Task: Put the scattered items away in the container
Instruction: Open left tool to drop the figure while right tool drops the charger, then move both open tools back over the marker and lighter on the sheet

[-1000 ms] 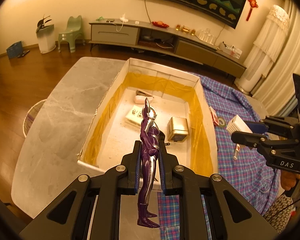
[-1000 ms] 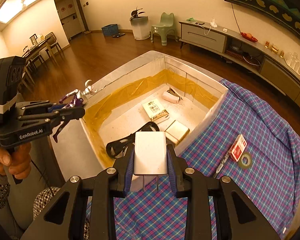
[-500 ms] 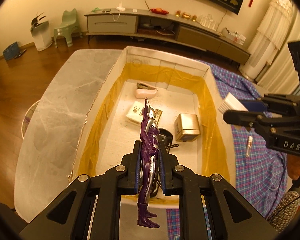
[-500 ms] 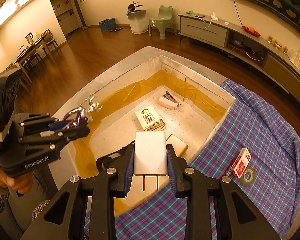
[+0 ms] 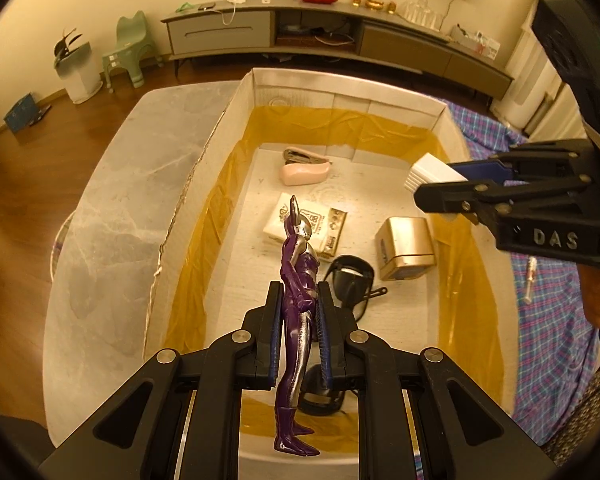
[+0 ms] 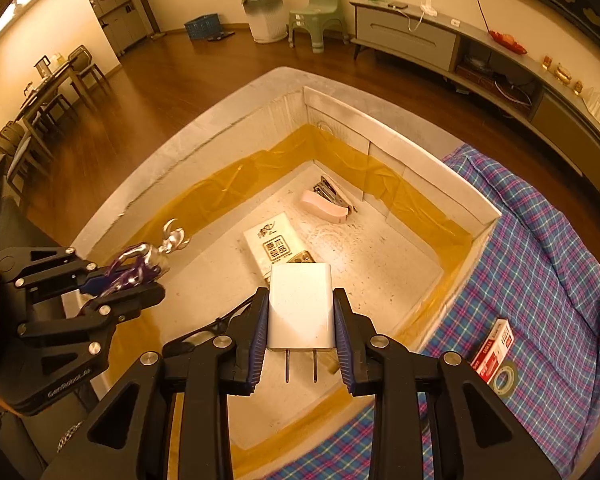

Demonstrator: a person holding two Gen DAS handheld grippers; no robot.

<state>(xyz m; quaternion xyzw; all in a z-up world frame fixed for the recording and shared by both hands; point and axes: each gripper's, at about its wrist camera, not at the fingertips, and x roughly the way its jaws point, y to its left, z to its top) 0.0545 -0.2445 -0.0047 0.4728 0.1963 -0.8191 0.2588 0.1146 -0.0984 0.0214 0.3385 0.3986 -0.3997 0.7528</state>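
Left wrist view: my left gripper [image 5: 299,312] pinches a purple-and-silver plastic hero figurine [image 5: 296,304] at its waist, above the white open box lined with yellow tape [image 5: 452,120]. Right wrist view: my right gripper [image 6: 300,322] clamps a white rectangular plug charger [image 6: 301,304], prongs toward me, over the same box, beside a plaid cloth [image 6: 540,248].

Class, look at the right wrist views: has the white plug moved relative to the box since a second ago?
Yes. The white plug, gripped by the right gripper, has advanced from the box's near edge to over its floor.
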